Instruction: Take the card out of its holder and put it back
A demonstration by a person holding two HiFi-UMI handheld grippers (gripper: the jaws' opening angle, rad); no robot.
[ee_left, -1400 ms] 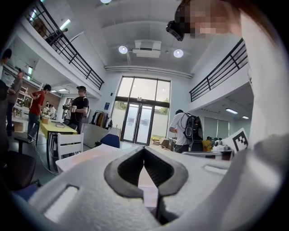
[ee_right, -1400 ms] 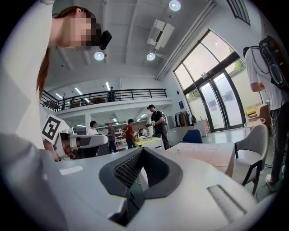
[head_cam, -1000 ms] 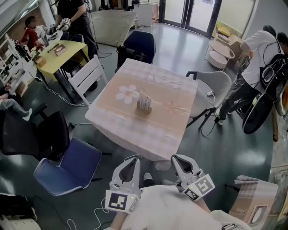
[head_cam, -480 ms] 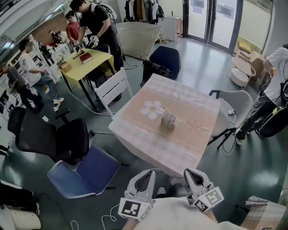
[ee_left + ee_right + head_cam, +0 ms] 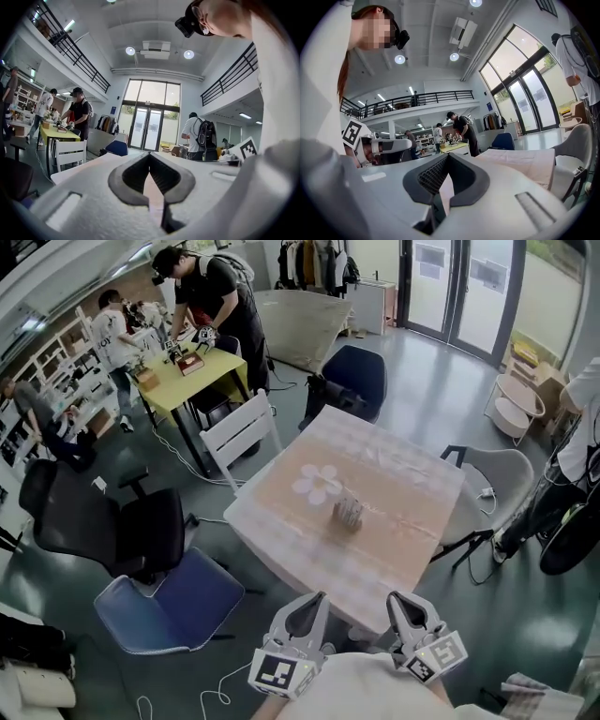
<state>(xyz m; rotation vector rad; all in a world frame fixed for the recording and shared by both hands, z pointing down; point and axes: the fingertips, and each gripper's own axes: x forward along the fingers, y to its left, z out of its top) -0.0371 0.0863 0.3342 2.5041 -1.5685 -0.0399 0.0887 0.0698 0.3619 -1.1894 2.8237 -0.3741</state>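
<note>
standing near the middle of the table (image 5: 403,512), the card holder (image 5: 348,513) sits just beside the flower print (image 5: 317,484) on the pale cloth. the card seems to be upright in it, but at this size we cannot tell card from holder, nor which way its long edge runs. it lies ahead of both claws and well apart from them, across the table's near edge. it is roughly between them, a little nearer the left gripper (image 5: 315,600) than the right gripper (image 5: 397,600). both are clenched on nothing, tips meeting. we judge a reach forward and down comes first. only the head view shows the holder; the gripper views look out over the cloth toward the glass doors (image 5: 150,129) and miss it.
</note>
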